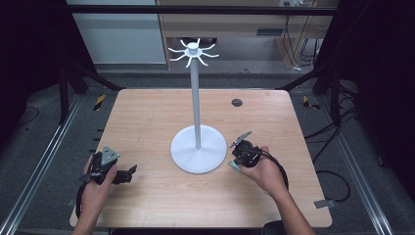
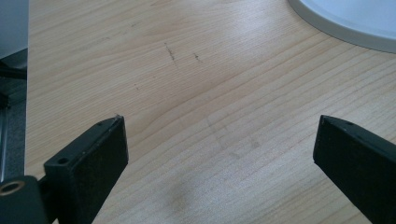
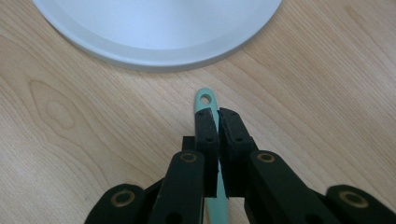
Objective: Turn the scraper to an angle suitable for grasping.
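One white stand [image 1: 197,147] sits mid-table [image 1: 147,122], its round base between two grippers. The right gripper [image 3: 214,114], just beside the base, clamps one mint-green handle [image 3: 206,100]; its hole shows in the right gripper view. The left gripper [image 2: 219,140] hangs with jaws wide apart.

No text, label, brand, number or sign can be read anywhere in these pictures.
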Motion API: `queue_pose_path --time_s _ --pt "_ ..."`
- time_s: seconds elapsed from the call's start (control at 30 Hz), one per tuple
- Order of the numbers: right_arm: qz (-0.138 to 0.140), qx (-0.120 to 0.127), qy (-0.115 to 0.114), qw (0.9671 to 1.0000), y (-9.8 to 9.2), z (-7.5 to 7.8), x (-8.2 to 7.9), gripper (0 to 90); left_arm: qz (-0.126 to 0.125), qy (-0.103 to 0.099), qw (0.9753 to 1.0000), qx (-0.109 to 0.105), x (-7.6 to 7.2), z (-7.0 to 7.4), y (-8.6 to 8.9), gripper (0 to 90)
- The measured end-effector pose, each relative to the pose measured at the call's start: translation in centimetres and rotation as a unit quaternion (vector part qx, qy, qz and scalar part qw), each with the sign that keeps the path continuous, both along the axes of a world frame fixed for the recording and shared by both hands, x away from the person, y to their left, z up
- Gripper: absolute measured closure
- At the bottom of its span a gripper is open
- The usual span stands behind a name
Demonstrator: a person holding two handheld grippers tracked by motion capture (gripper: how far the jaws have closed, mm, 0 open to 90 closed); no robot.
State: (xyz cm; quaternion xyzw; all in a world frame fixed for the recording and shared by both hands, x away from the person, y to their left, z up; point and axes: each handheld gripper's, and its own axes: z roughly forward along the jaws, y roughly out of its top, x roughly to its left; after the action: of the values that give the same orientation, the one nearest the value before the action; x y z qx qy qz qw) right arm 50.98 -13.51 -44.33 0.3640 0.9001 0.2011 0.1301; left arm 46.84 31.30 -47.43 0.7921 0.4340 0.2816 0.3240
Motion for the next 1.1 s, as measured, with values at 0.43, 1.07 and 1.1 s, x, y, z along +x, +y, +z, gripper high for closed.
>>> queue_pose_path --time_s 0.43,1.07,1.1 --pt "0.005 -0.016 0.014 0.9998 0.6 0.3 0.6 75.6 -0.001 0.002 1.0000 0.000 0.0 0.0 0.0 2.9" --pt "0.001 -0.045 0.064 0.9969 0.9 -1.4 1.9 63.8 -0.007 0.007 0.9999 0.003 0.0 -0.1 -0.1 2.9" --pt "0.002 -0.047 0.065 0.9968 1.0 -1.4 1.9 63.8 -0.008 0.007 0.9999 0.003 0.0 -0.1 -0.2 2.9"
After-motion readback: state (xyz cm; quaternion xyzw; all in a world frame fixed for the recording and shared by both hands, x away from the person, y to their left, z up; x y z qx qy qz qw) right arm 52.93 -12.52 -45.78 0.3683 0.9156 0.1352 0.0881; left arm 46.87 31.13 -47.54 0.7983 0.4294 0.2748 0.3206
